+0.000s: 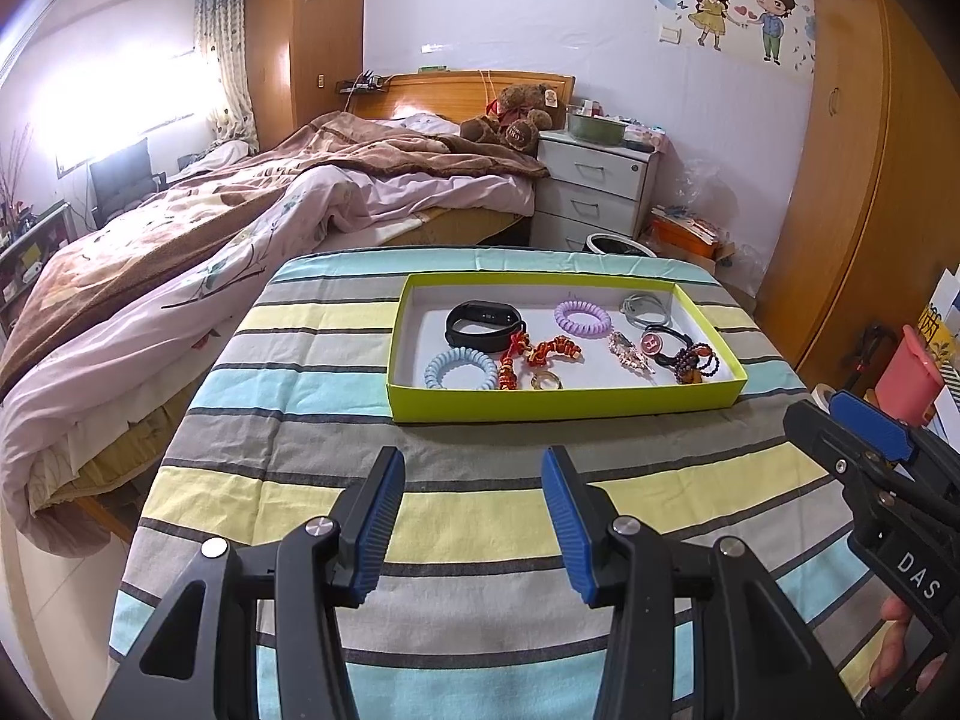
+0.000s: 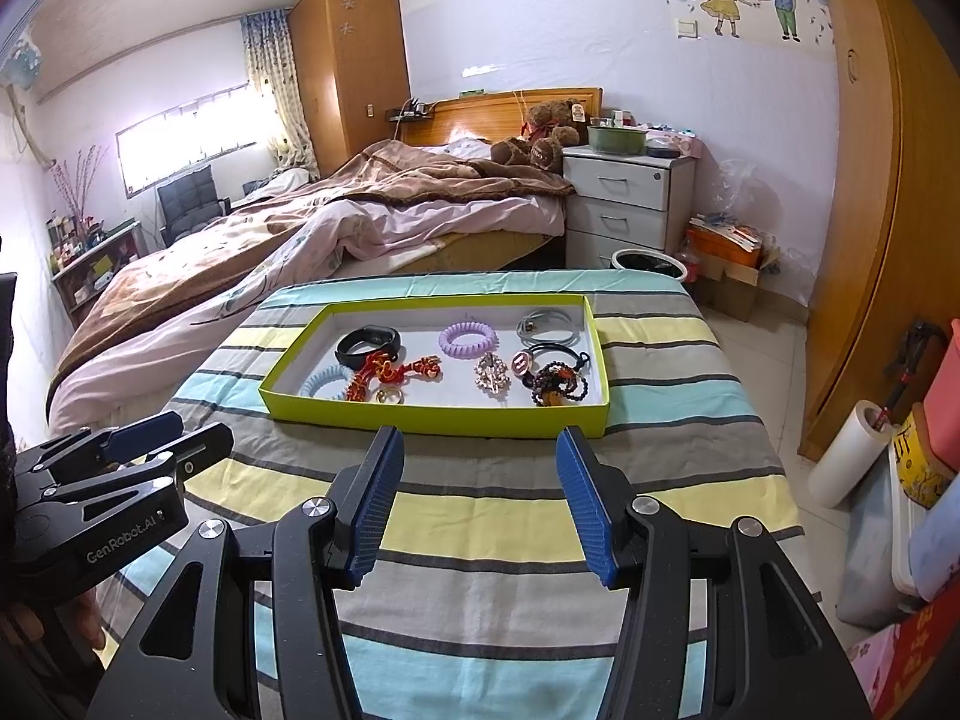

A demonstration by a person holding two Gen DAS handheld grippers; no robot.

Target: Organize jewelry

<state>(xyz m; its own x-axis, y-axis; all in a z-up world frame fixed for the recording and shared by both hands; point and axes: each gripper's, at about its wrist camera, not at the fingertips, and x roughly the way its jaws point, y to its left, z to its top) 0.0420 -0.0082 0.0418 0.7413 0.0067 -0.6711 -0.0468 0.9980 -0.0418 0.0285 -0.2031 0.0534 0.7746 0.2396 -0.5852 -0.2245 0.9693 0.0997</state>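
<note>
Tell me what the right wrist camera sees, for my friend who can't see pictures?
A lime-green tray of jewelry sits on a striped tablecloth, with the open right claw just in front of it, holding nothing. Inside are a black wristband, purple and blue coil hair ties, red knotted charms and dark beads. The left claw shows at the left.

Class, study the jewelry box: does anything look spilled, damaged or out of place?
Nothing is spilled or visibly damaged. All pieces lie inside the shallow lime-green cardboard box. Only the red knotted tassel charm looks untidy, overlapping the pale blue spiral hair tie.
</note>
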